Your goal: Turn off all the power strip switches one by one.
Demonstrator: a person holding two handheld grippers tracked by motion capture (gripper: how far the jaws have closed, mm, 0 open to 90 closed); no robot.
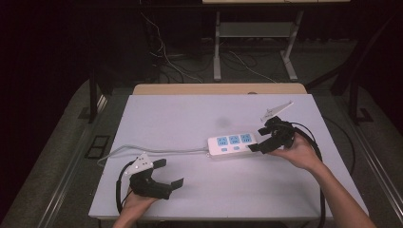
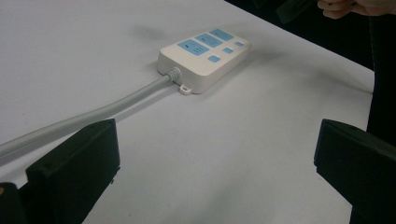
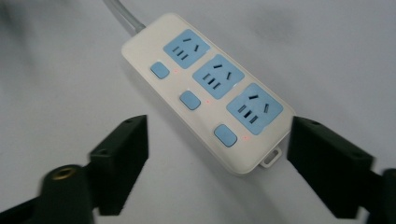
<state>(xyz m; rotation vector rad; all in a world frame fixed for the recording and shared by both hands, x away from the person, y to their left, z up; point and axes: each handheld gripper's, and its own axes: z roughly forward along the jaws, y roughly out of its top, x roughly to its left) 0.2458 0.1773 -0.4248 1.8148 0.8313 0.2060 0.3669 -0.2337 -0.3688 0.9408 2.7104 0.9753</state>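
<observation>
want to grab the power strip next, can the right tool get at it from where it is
Probably yes: the right tool is open at the power strip's near end, jaws either side of it in the right gripper view, with bare table around it.

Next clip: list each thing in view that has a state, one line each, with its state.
power strip: flat on the table, all three sockets empty, a small red light beside each of its three switches
grey cable: attached to the strip's end, lying along the table
left gripper: open, holding nothing
right gripper: open, jaws either side of the strip's end, not closed on it
</observation>
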